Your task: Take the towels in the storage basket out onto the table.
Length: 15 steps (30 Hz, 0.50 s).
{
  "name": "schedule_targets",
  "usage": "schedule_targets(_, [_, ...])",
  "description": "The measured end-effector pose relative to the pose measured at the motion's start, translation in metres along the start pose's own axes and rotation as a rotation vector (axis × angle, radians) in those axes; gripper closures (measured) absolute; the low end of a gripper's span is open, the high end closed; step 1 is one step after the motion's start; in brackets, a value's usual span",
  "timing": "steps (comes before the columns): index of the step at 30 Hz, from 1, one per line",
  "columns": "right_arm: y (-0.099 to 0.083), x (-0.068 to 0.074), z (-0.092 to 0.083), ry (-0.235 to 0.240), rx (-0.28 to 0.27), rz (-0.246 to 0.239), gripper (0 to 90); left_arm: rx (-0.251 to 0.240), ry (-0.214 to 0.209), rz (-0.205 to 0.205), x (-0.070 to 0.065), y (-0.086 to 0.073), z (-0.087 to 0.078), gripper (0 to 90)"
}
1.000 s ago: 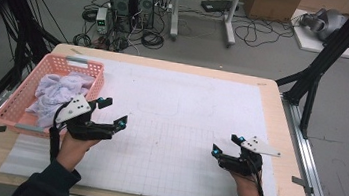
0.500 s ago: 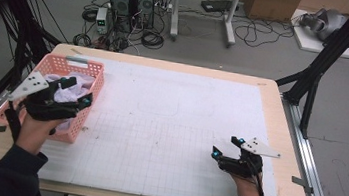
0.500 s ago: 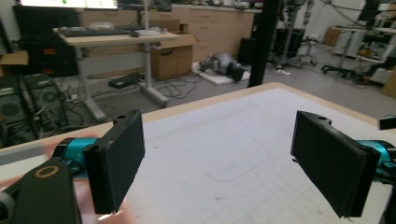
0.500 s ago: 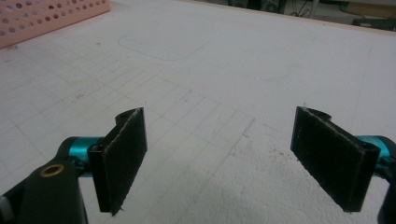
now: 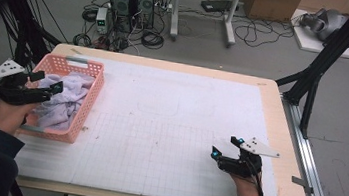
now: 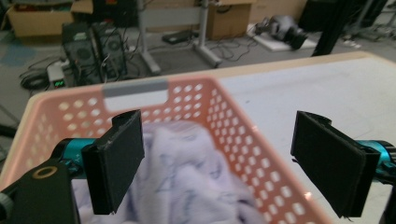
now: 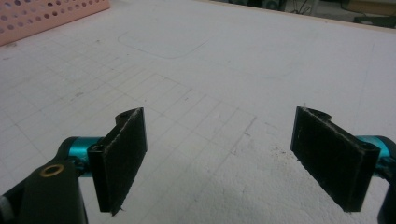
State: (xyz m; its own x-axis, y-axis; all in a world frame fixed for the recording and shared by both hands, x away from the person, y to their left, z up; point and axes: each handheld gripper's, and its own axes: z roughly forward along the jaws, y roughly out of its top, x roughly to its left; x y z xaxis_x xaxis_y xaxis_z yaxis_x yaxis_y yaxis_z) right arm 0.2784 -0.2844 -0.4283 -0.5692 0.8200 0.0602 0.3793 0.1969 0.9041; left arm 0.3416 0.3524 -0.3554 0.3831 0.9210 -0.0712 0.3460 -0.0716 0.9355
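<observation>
Left gripper (image 5: 43,87) now over the near left of the pink basket (image 5: 92,99), moved from the mat (image 5: 183,129).

The high view looked forward and down from above the person's side, taking in the whole white surface (image 5: 174,128) and the floor beyond. The left gripper view sat close over the pink basket (image 6: 187,98) (also at the high view's left). The right gripper view skimmed low across the surface, catching that basket's corner.
</observation>
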Motion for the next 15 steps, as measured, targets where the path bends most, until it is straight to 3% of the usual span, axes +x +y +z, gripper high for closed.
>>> schedule_targets(2, [0.000, 0.000, 0.000, 0.000, 0.002, -0.004, 17.3, 0.017, 0.010, 0.000, 0.003, -0.001, 0.003, 17.6])
schedule_targets(6, [0.000, 0.001, 0.001, 0.001, 0.008, -0.006, 17.3, 0.123, 0.016, -0.001, 0.010, -0.008, 0.021, 17.6])
schedule_targets(7, [0.000, 0.001, 0.001, 0.001, 0.009, -0.007, 17.3, 0.123, 0.016, -0.001, 0.010, -0.008, 0.021, 17.7])
schedule_targets(10, [0.000, 0.000, 0.001, -0.001, 0.008, -0.013, 17.3, 0.209, 0.041, -0.021, 0.014, -0.014, 0.035, 18.5])
schedule_targets(12, [0.000, 0.001, 0.000, 0.000, 0.013, -0.009, 17.3, 0.309, 0.072, -0.033, 0.018, -0.021, 0.047, 18.4])
schedule_targets(13, [0.000, 0.001, 0.000, 0.000, 0.013, -0.009, 17.3, 0.309, 0.072, -0.033, 0.018, -0.021, 0.047, 17.9])
schedule_targets(14, [0.000, 0.001, 0.001, 0.000, 0.017, -0.007, 17.4, 0.375, 0.062, -0.049, 0.020, -0.027, 0.055, 16.5])
schedule_targets(15, [0.000, 0.001, 0.001, -0.001, 0.017, -0.013, 17.4, 0.389, 0.058, -0.053, 0.020, -0.027, 0.057, 16.0])
